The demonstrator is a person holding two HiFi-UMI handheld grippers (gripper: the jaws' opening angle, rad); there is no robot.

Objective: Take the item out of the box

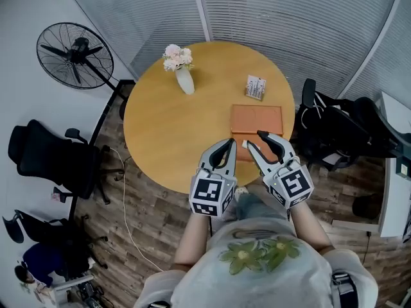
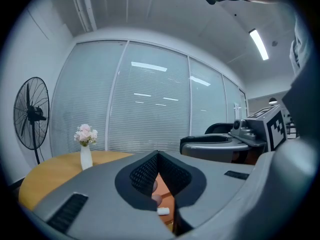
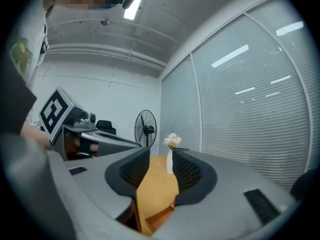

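Observation:
A flat orange box (image 1: 257, 119) lies on the round wooden table (image 1: 167, 133), toward its near right side. I cannot see inside it. Both grippers hover over the box's near edge, side by side. My left gripper (image 1: 230, 143) has its tips together with nothing gripped. In the left gripper view the left gripper (image 2: 157, 155) shows only a narrow slit below its tips, through which I see the orange box (image 2: 166, 193) and a small white bit (image 2: 163, 211) that I cannot identify. My right gripper (image 1: 253, 138) stands open and empty. In the right gripper view the right gripper (image 3: 160, 156) frames bare tabletop and a box corner (image 3: 160, 216).
A white vase of pink flowers (image 1: 183, 74) stands at the table's far left, and a small card stand (image 1: 255, 87) sits behind the box. A floor fan (image 1: 74, 55) and black office chairs (image 1: 48, 156) are on the left. A chair piled with bags (image 1: 347, 133) is on the right.

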